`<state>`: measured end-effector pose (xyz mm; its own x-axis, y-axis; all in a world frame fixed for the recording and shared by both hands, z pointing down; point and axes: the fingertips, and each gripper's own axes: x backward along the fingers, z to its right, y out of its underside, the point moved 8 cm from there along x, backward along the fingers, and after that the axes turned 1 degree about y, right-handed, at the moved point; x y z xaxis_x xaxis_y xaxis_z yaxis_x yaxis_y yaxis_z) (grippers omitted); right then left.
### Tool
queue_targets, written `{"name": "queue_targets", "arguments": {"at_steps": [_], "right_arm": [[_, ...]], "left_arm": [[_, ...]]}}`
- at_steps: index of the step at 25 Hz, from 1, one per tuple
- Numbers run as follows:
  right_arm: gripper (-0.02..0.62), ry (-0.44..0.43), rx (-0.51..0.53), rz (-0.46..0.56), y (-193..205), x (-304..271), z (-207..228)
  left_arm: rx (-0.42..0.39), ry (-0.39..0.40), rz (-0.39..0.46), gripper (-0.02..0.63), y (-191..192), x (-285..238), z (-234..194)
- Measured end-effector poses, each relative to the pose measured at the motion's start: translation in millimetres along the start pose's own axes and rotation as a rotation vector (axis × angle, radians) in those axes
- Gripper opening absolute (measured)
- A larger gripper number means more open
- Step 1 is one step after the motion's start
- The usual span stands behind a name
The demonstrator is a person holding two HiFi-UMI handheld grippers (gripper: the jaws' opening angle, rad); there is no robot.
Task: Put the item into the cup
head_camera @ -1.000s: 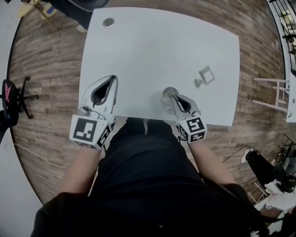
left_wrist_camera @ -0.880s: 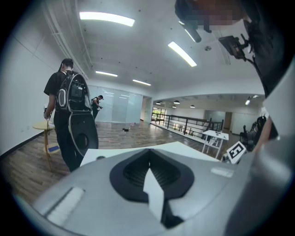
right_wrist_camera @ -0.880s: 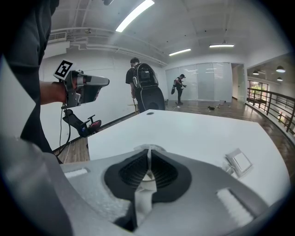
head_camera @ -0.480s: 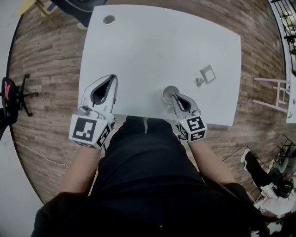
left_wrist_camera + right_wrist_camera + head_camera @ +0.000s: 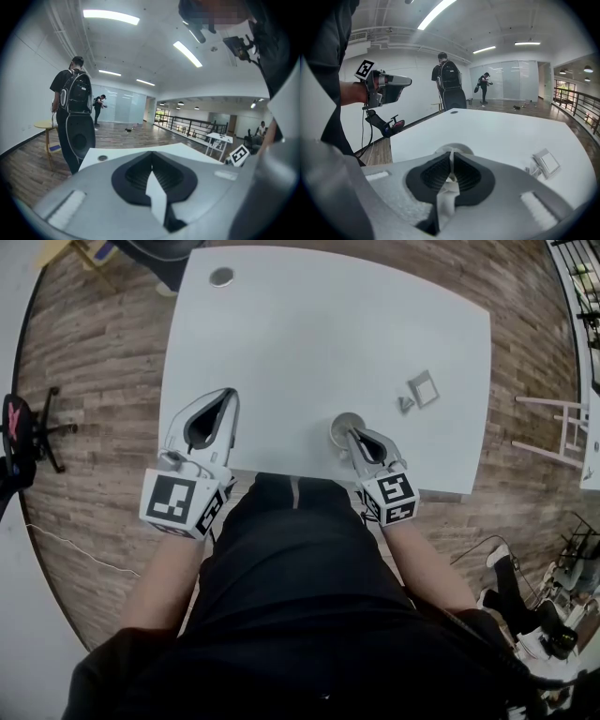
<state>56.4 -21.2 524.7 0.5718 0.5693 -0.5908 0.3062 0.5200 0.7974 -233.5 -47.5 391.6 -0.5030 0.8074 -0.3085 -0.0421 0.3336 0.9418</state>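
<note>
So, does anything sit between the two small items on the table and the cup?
Nothing visible does. The square piece and the small grey piece beside it lie right of the cup in the head view, with only bare table between. The right claw, shut, is at the cup.

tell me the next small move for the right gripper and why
Probably open the right gripper a little: its jaws are shut right at the cup rim, so anything small pinched there would drop in. I can't tell whether it holds anything.
</note>
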Motion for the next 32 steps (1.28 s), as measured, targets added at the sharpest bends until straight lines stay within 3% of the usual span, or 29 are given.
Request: {"name": "queue_targets", "arguments": {"at_steps": [8,32], "right_arm": [[0.071,-0.006,0.009,-0.006,-1,0,-1],[0.072,0.084,-0.013,0.07,-17,17,9]], "left_arm": [[0.004,0.007,-0.01,-0.002,1,-1,1],[-0.029,0.067,0.001,-0.002,-8,-13,3]]}}
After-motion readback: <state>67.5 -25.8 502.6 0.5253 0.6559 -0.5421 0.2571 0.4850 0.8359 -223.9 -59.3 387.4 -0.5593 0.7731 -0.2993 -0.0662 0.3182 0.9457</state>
